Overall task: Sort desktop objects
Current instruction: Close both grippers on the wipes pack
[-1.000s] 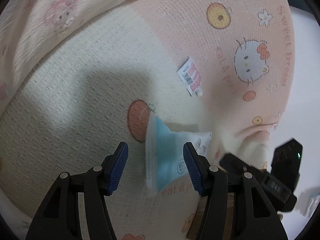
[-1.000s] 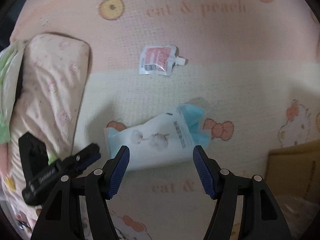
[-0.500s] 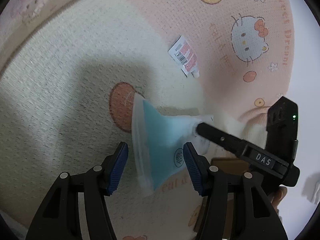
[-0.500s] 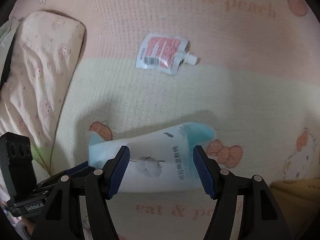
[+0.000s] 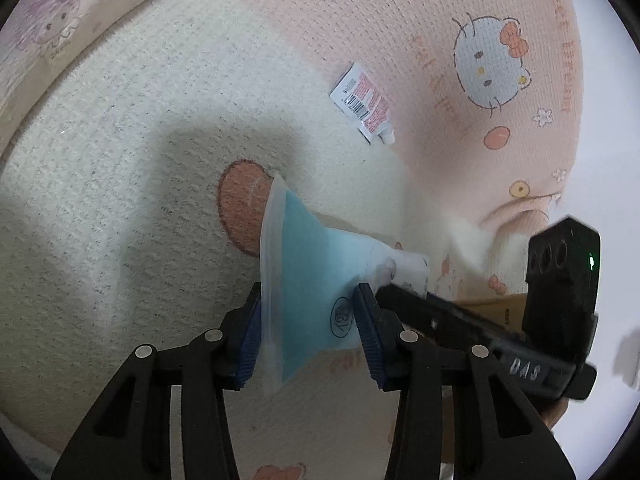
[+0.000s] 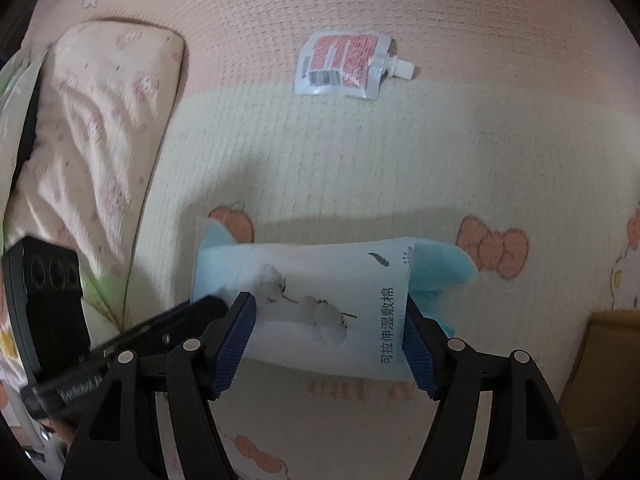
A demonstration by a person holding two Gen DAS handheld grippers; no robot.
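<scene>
The left gripper (image 5: 310, 334) has its blue pads spread wide, one on each side of the blue end of the cotton-pad packet (image 5: 316, 280), with gaps that look open between pads and film. The right gripper (image 6: 328, 340) is equally wide, straddling the white printed middle of the same packet (image 6: 320, 300); whether its pads touch the edges I cannot tell. The packet lies on the cream band of the printed blanket (image 6: 400, 152), its crimped left end near a peach print and its blue right end flaring toward a bow print. Beyond it, well apart, a small spouted sachet (image 6: 340, 66) rests where cream meets pink, with bare blanket between them. A pillow (image 6: 96, 128) bounds the left side in the right wrist view; a brown cardboard edge (image 6: 604, 360) sits at lower right.
</scene>
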